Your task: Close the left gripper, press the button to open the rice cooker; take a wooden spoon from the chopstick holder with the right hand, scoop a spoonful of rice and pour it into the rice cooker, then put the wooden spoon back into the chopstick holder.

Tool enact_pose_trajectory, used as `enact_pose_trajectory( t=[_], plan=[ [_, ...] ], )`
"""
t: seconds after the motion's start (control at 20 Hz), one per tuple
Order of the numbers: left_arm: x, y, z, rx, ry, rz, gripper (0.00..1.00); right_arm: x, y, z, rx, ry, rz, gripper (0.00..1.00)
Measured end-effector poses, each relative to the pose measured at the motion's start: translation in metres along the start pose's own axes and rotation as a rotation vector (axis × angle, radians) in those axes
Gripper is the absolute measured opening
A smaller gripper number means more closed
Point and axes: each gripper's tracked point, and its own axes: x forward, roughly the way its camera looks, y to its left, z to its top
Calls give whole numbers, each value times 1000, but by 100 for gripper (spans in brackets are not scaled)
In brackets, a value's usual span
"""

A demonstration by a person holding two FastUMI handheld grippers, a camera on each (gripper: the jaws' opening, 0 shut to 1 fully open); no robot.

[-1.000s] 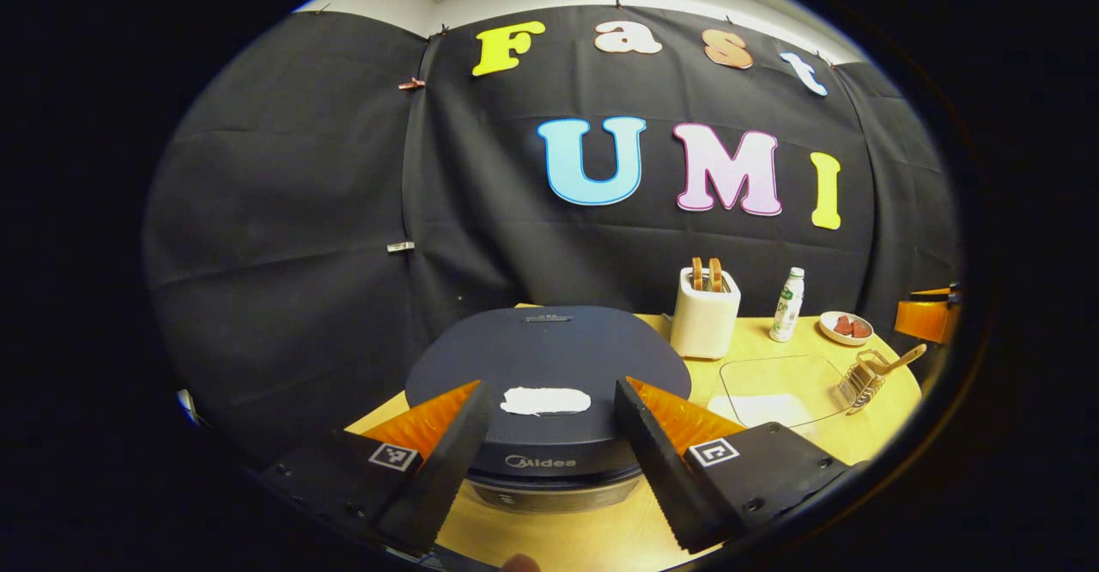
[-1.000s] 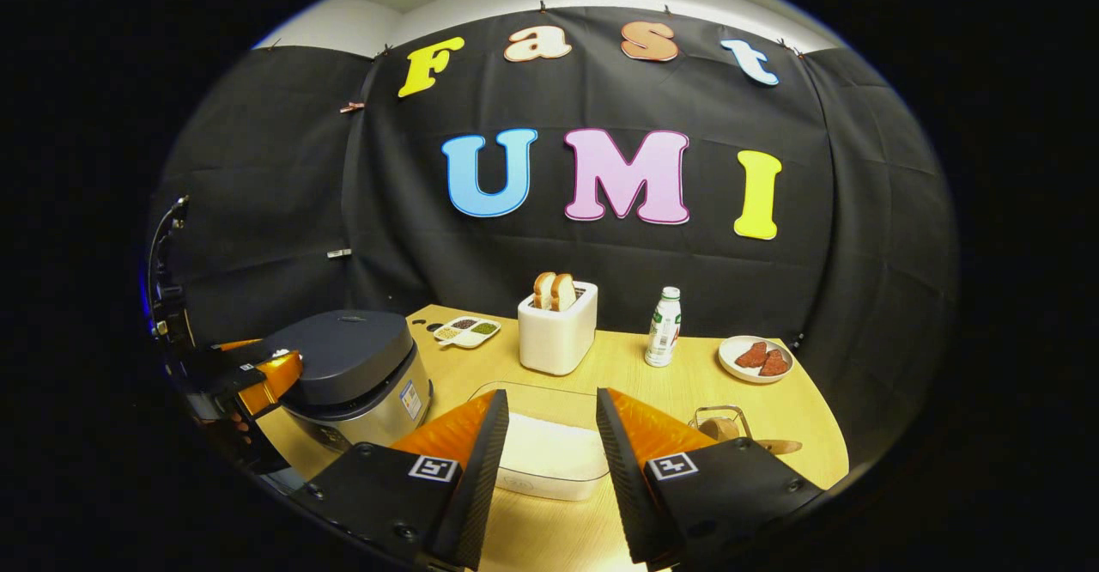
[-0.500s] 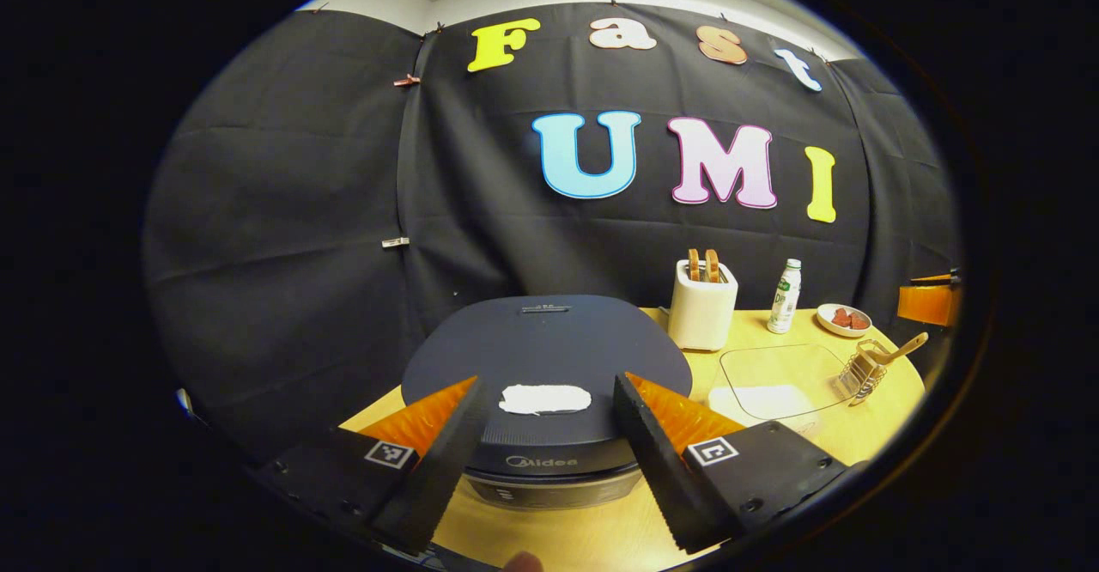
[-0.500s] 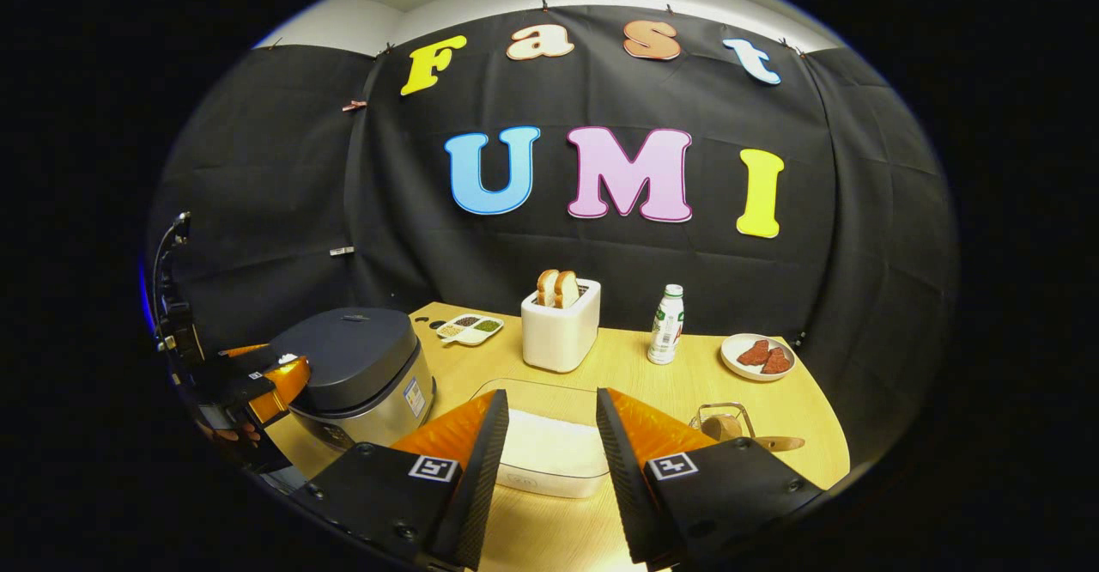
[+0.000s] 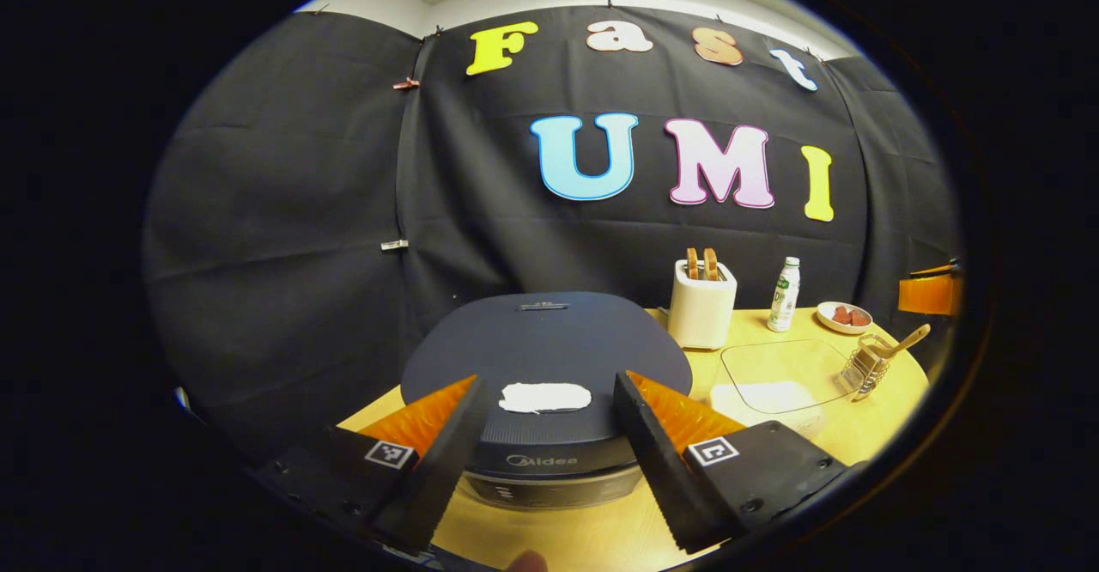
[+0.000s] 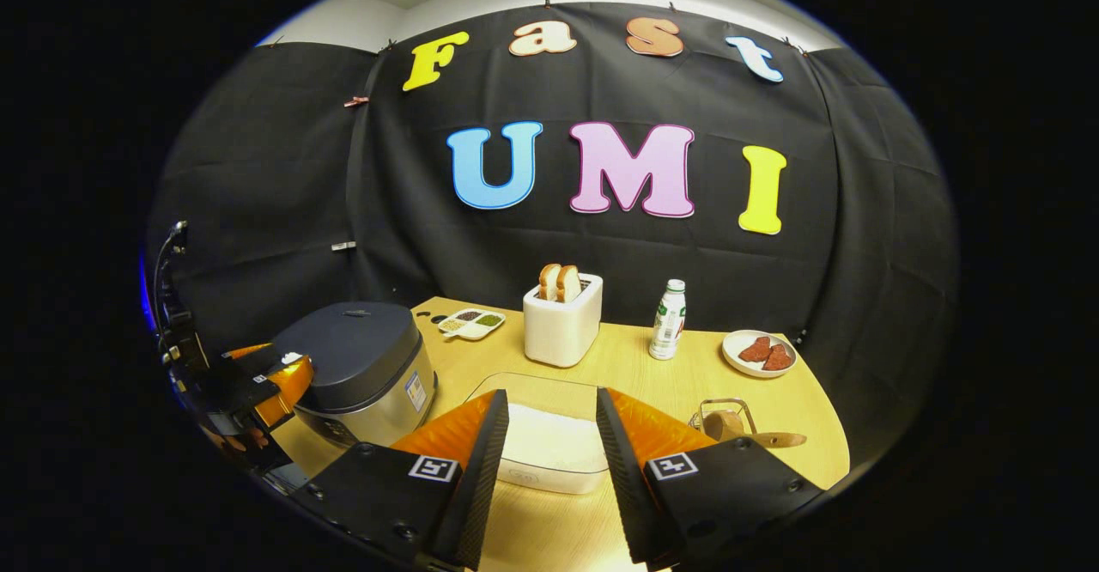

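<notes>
Rice cooker [image 5: 546, 357] lid down; left gripper [image 5: 546, 422] jaws apart; right gripper [image 6: 549, 435] likewise.

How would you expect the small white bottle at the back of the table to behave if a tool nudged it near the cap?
The bottle stands upright, tall and narrow on a small base, so a push near the cap would probably tip it. Its body looks round and smooth, so once down it may roll across the table. It looks like light plastic, so it would likely slide easily.
</notes>
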Motion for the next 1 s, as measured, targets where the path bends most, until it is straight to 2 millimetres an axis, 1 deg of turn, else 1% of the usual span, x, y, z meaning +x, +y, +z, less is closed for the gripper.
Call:
enact_pose_trajectory(
  t=[0.1,0.55,0.85,0.95,1.0],
  plan=[
    [0,-1,3,-8,-3,0,100,1,0,0,2,3,2,65],
    [-1,-1,5,-7,5,5,100,1,-2,1,9,-3,2,65],
    [5,1,9,-10,12,34,99,-1,-5,6,7,-12,5,65],
    [6,2,17,0,-1,45,98,-2,-5,8,-2,-17,7,65],
    [6,2,25,9,-15,53,95,-2,-5,8,-4,-17,9,65]
  ],
)
